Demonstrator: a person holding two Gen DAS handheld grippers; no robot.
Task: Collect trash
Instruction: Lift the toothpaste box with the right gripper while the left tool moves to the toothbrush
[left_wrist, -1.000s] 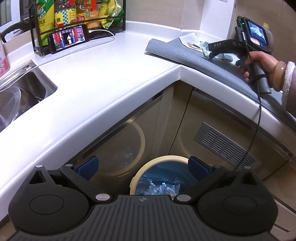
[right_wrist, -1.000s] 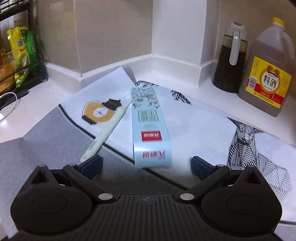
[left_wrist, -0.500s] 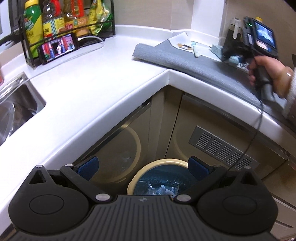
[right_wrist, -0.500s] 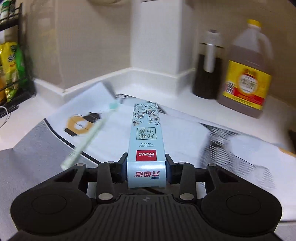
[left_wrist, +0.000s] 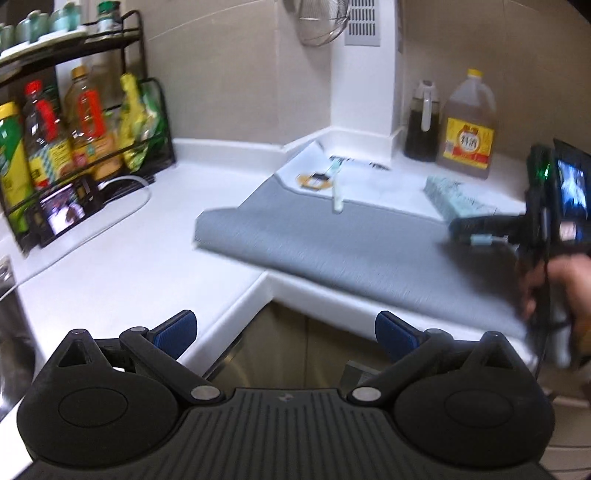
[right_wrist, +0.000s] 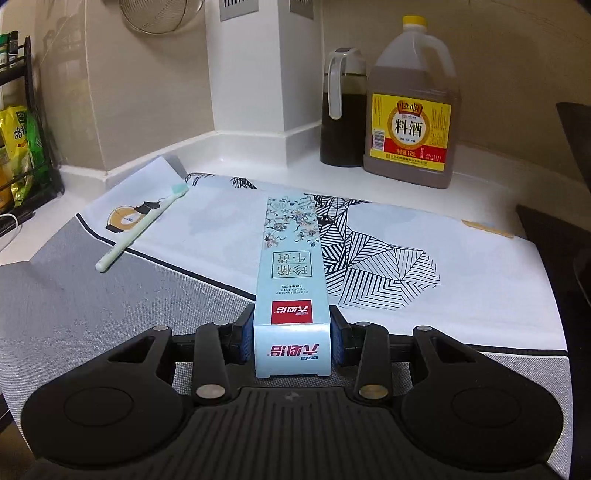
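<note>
Now the right gripper (right_wrist: 291, 341) is holding the pale blue carton (right_wrist: 290, 280) by its near end, jaws clamped on its sides, above the table (right_wrist: 92, 295). Probably light, crushable cardboard, it wants gentle pressure. The left gripper (left_wrist: 286, 332) is hovering, jaws apart.

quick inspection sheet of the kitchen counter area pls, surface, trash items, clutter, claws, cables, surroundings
surface: white corner counter with a grey mat and a printed sheet on it
job's things: light blue carton held in the right claw; pale green toothbrush lying across the printed sheet and the mat's edge
clutter: dark liquid jug, cooking wine bottle, rack of bottles and packets, phone
claws: right claw shut on the carton; left claw open, nothing in it
cables: white cable by the phone
surroundings: tiled walls, sink edge, hanging strainer
</note>
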